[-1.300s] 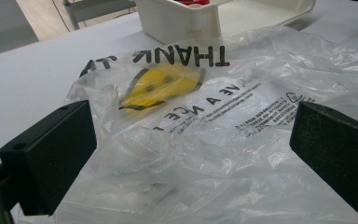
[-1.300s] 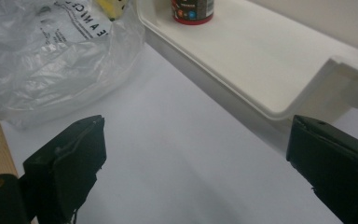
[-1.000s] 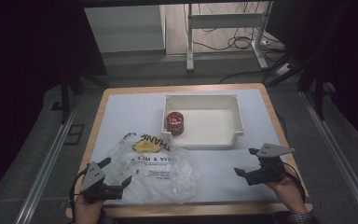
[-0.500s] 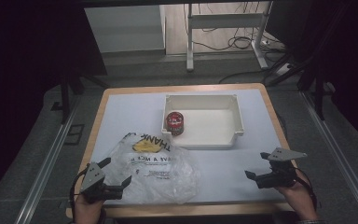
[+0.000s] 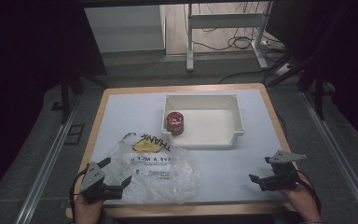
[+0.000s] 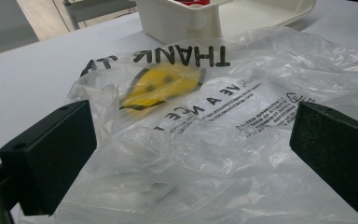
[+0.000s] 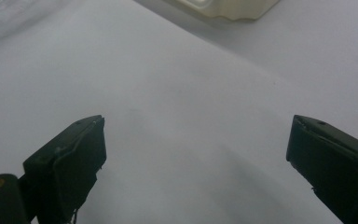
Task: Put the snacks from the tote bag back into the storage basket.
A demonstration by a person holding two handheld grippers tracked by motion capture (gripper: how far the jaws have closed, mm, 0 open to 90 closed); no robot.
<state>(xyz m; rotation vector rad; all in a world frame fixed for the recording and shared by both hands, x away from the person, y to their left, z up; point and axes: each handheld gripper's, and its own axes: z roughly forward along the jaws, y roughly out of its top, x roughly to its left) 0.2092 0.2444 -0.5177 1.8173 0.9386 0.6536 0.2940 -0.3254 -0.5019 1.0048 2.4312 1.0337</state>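
While the person's left hand (image 5: 86, 210) sits at the near left corner of the table (image 5: 121, 107), the left gripper (image 5: 116, 176) it holds points across the crumpled clear plastic bag (image 5: 156, 170), its jaws spread wide with the near edge of the bag lying between them; in the left gripper view the film reaches right up between the two black jaws, though neither visibly presses on it. That bag carries black lettering and a yellow smiley print (image 5: 145, 146), and it lies flat on the white tabletop in the near left half. Just beyond it stands a shallow white tray (image 5: 235, 114), set around the middle of the table, with a small red can (image 5: 174, 122) standing inside its left end. Further right, well apart from both bag and tray, the right gripper (image 5: 257, 181) rests low near the front right edge in the person's right hand (image 5: 303, 203), its jaws likewise wide open over bare tabletop, holding nothing.
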